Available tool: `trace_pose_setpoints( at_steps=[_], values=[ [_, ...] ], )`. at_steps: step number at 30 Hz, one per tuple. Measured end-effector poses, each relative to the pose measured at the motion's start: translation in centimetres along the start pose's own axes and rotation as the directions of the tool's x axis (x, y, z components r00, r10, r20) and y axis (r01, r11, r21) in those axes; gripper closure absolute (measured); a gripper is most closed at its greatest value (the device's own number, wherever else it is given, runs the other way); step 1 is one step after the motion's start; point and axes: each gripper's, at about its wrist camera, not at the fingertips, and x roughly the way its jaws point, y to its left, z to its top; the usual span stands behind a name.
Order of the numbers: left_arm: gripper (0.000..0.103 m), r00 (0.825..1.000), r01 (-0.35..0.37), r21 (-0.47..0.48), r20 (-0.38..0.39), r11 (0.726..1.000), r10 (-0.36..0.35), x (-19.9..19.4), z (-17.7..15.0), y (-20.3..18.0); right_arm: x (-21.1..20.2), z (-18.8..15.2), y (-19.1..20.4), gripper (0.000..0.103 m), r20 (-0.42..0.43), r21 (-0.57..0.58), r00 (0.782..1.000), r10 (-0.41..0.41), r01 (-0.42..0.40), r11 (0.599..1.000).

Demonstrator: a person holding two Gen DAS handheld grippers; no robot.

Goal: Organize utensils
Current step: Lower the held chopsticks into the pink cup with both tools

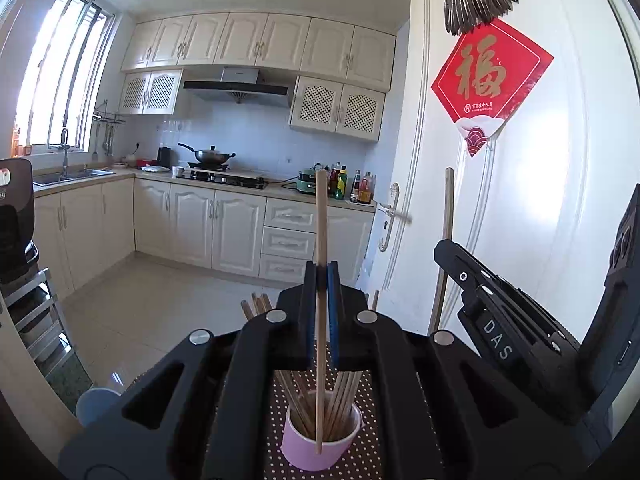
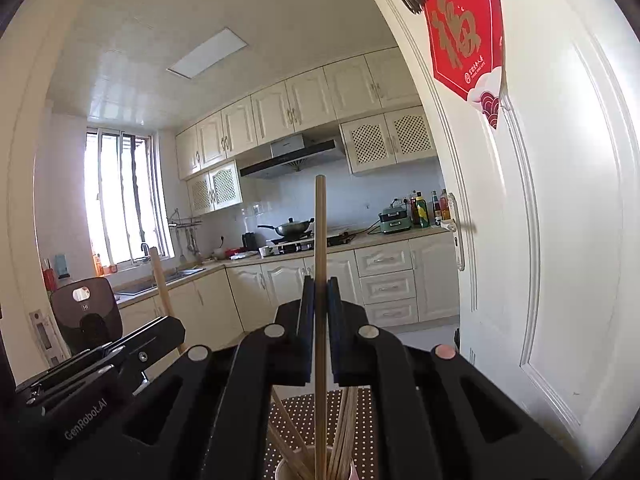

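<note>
My left gripper (image 1: 321,270) is shut on one wooden chopstick (image 1: 320,216) that stands upright, its lower end hanging over a pink cup (image 1: 316,450) filled with several chopsticks. The cup sits on a brown dotted mat (image 1: 366,460). To the right, my right gripper (image 1: 442,246) holds a second chopstick (image 1: 447,208) upright. In the right wrist view, the right gripper (image 2: 320,282) is shut on that chopstick (image 2: 320,224), above the cup (image 2: 284,470) at the bottom edge. The left gripper (image 2: 176,326) and its chopstick (image 2: 160,280) show at the left.
A white door (image 1: 532,216) with a red paper sign (image 1: 490,80) stands close on the right. A pale blue cup (image 1: 96,404) sits low at the left, and a black appliance (image 1: 14,216) on a rack at the far left. Kitchen cabinets (image 1: 224,224) line the back.
</note>
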Motion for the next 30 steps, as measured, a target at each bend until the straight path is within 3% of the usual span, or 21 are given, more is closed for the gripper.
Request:
trace_pose_setpoints(
  at_steps=[13,30],
  values=[
    [0.097,1.000,-0.008,0.005,-0.024,1.000,0.008,3.8,-0.4,0.1,3.2,-1.5,-1.2,0.098,0.025,0.054,0.999,-0.039,0.037,0.998],
    [0.097,0.981,-0.081,-0.068,-0.179,0.994,0.068,7.3,-4.4,2.9,5.1,-4.8,-1.6,0.098,-0.053,0.060,0.996,-0.078,0.081,0.995]
  ],
)
